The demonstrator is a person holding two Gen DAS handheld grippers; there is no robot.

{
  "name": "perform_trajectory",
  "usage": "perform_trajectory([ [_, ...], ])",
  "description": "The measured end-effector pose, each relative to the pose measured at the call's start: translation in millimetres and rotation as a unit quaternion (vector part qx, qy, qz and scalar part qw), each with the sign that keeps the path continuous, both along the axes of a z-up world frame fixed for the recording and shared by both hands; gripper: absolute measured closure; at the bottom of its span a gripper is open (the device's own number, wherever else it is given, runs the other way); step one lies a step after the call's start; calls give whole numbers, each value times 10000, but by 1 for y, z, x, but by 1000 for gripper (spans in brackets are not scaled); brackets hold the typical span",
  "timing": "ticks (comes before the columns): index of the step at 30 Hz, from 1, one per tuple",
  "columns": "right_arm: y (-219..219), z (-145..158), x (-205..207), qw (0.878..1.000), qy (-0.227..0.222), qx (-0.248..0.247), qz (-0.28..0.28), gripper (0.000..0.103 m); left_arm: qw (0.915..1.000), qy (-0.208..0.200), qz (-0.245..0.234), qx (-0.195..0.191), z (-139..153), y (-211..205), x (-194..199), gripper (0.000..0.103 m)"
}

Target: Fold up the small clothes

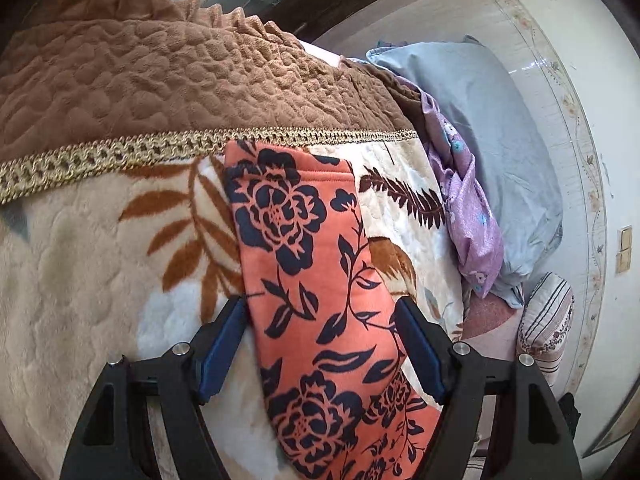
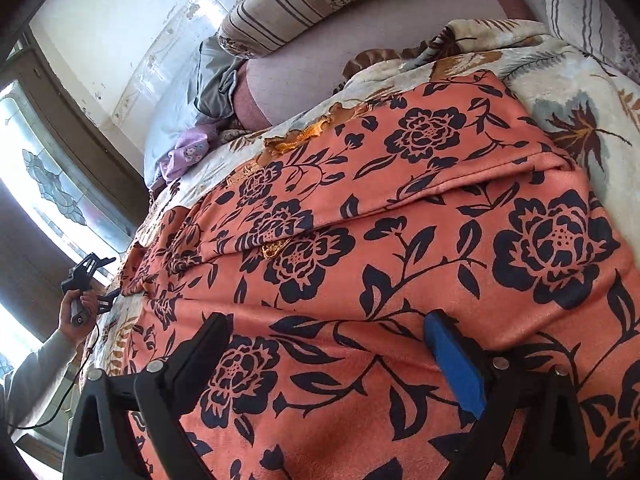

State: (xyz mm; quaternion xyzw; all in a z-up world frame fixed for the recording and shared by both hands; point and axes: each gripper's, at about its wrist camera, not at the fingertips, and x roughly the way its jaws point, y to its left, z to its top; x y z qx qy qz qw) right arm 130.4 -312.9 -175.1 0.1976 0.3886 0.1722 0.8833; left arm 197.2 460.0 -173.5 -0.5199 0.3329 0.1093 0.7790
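1. The orange floral garment lies spread on the leaf-print blanket of the bed, one layer already turned over along a crease running from about 9 to 3 o'clock in the right wrist view; a narrow leg or sleeve reaches toward 12 o'clock in the left wrist view
2. The left hand-held gripper has its jaws wide apart with the garment strip lying between them, nothing pinched. Closing here could catch the plush blanket together with the cloth and drag both
3. The right hand-held gripper also stands wide open, low over the garment and holding nothing. Pressing down may push a wrinkle ahead of the pads and skew the crease
4. The fabric looks soft and slack, so lifting one edge alone would likely let the folded layer slide off at 10 o'clock, where it is already bunched
5. The brown quilted cover at 11 o'clock crowds the strip's end and could snag it
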Motion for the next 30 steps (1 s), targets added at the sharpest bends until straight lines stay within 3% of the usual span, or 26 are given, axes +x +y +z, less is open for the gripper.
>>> perform_trajectory([
  [3,1,-1,1,10000,7,-13,6,4,9998,116,-30,161,-1,3,12,29],
  [4,1,-1,1,10000,4,-11,5,4,9994,204,-42,268,0,5,14,36],
  [5,1,-1,1,10000,3,-5,4,3,9979,429,-102,473,0,4,18,77],
  [6,1,-1,1,10000,2,1,3,3,9952,747,-228,586,-3,4,24,98],
  [8,1,-1,2,10000,-3,16,3,3,9942,807,-158,695,-2,3,21,98],
  [10,0,-1,2,10000,-8,34,4,3,9913,770,-110,1063,17,-6,17,98],
  [13,-1,-1,1,10000,-26,83,5,3,9819,280,-351,1839,74,-40,9,98],
  [15,-2,-2,1,9999,-45,138,6,3,9707,-219,-625,2309,121,-74,2,98],
  [19,-5,-2,0,9996,-87,259,3,3,9375,-1257,-1395,2931,212,-171,-4,98],
  [22,-7,-2,-2,9993,-121,342,1,3,9075,-1819,-2082,3164,254,-262,-1,98],
  [25,-10,-2,-3,9987,-162,473,2,3,8792,-2206,-2880,3090,270,-359,1,98],
  [28,-12,-2,-4,9982,-193,573,8,3,8566,-2210,-3627,2929,251,-454,6,98],
  [29,-13,-2,-4,9980,-203,604,11,3,8462,-2035,-3966,2919,236,-485,11,88],
  [30,-14,-2,-5,9977,-213,641,15,3,8353,-1774,-4280,2960,216,-513,16,55],
])
